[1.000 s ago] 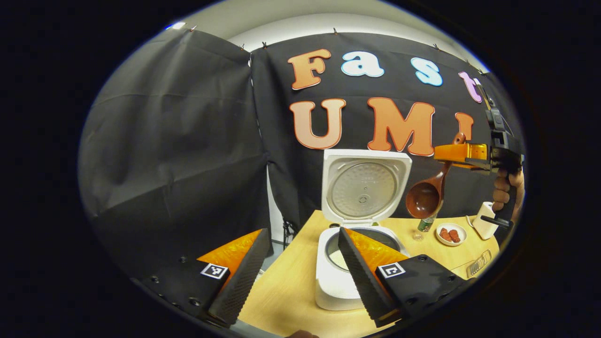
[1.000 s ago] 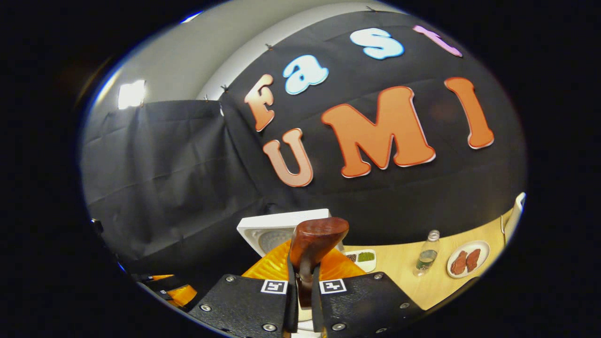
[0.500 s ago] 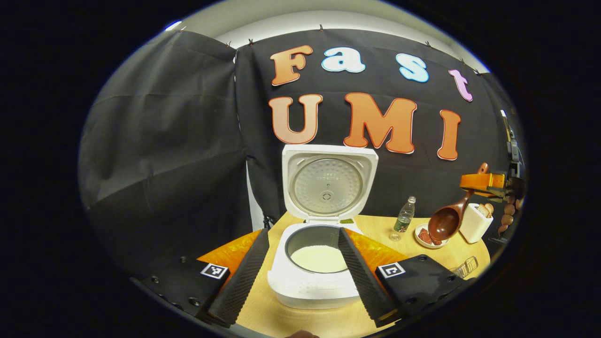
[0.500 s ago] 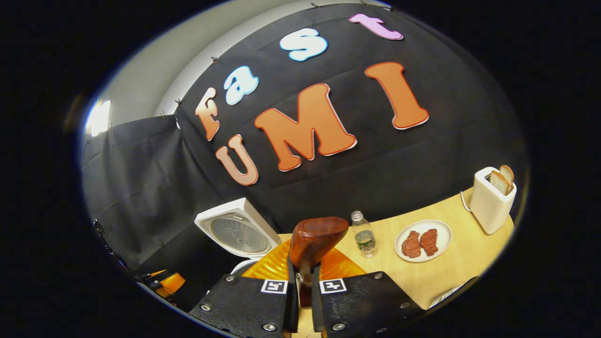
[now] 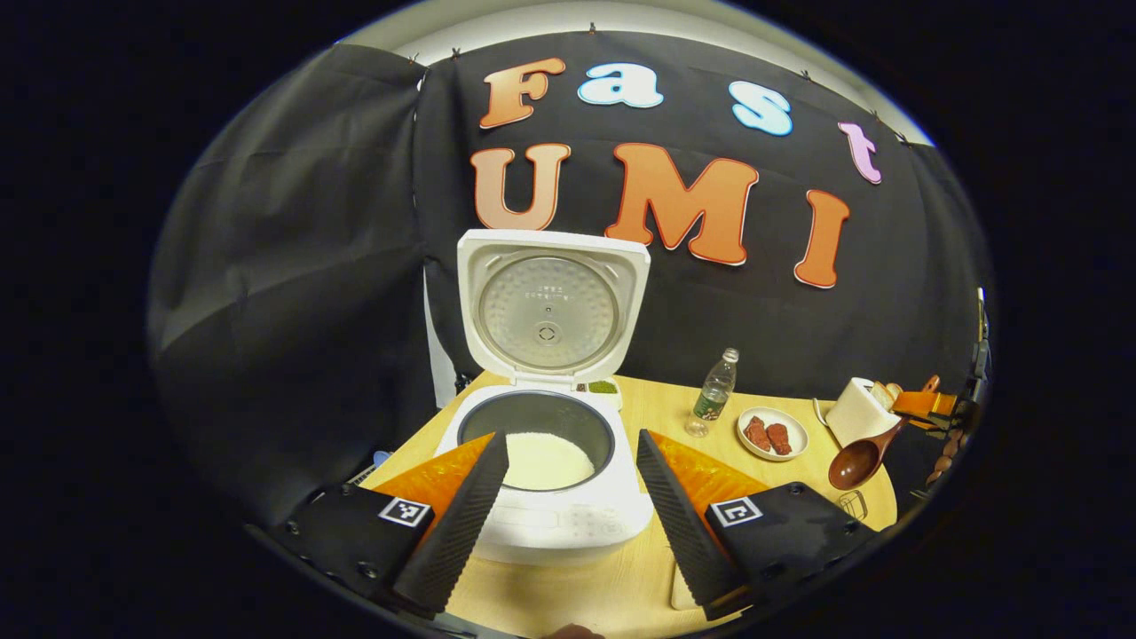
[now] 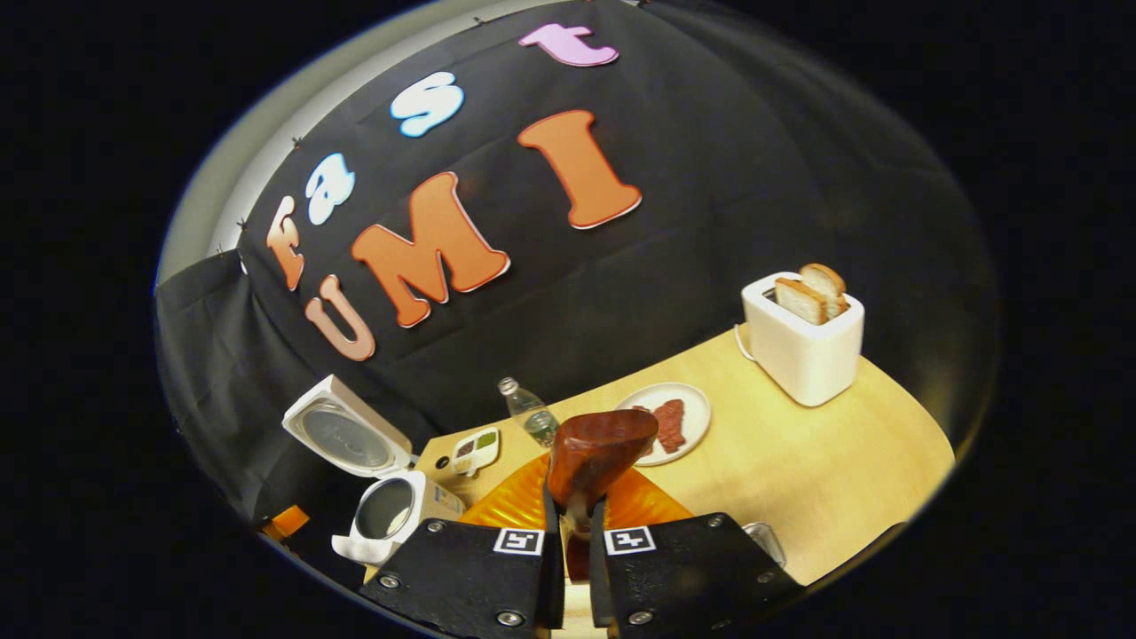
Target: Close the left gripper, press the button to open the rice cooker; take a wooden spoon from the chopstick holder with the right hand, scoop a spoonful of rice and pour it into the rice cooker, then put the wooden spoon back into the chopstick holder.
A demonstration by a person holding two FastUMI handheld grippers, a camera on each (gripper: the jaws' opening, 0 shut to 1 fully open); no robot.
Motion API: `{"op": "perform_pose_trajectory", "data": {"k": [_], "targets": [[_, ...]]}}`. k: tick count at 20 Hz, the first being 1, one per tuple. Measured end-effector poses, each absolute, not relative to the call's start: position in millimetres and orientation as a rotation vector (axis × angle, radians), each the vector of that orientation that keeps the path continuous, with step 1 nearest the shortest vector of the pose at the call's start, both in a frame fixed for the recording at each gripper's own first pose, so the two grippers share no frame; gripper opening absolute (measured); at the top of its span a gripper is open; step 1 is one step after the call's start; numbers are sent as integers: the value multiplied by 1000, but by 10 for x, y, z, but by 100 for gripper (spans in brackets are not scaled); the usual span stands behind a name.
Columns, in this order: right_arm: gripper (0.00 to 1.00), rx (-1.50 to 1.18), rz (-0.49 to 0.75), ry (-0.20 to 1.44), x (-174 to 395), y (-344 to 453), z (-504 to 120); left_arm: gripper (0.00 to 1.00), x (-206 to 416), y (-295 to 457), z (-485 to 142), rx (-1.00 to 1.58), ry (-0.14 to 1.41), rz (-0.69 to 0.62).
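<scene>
The white rice cooker (image 5: pixel 550 524) stands open on the wooden table, its lid (image 5: pixel 548 306) upright and white rice (image 5: pixel 543 460) in the pot. My left gripper (image 5: pixel 568 524) is open just in front of it, one finger to each side of the cooker's front. At the far right my right gripper (image 5: pixel 927 404) hangs over the table's end with the wooden spoon (image 5: pixel 859 461), bowl down. In the right gripper view my right gripper (image 6: pixel 575 532) is shut on the spoon's handle, the bowl (image 6: pixel 596 453) sticking up ahead. The cooker (image 6: pixel 383 508) lies far to the left.
A water bottle (image 5: pixel 714 390), a plate of meat (image 5: pixel 772 432) and a white toaster with bread (image 6: pixel 803 342) stand along the table's back. A small divided dish (image 6: pixel 475 448) sits by the cooker. A clear container (image 6: pixel 765 540) is near the front edge.
My right gripper has carried the spoon right and down, away from the cooker toward the toaster end. The left gripper view has swung so the cooker sits between its open fingers.
</scene>
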State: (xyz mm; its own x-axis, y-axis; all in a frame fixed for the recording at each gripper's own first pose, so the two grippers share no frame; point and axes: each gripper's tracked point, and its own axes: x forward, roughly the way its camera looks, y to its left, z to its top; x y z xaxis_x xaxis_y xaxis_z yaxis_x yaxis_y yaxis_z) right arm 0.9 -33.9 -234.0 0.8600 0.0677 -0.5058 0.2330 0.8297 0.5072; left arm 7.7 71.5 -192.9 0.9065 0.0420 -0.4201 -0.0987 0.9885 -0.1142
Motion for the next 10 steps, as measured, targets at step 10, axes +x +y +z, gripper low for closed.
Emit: {"op": "perform_pose_trajectory", "data": {"k": [10], "targets": [[11, 611, -237, 564, -450, -1089, -2796, 97, 137, 481, -1834, -92, 447, 69]]}}
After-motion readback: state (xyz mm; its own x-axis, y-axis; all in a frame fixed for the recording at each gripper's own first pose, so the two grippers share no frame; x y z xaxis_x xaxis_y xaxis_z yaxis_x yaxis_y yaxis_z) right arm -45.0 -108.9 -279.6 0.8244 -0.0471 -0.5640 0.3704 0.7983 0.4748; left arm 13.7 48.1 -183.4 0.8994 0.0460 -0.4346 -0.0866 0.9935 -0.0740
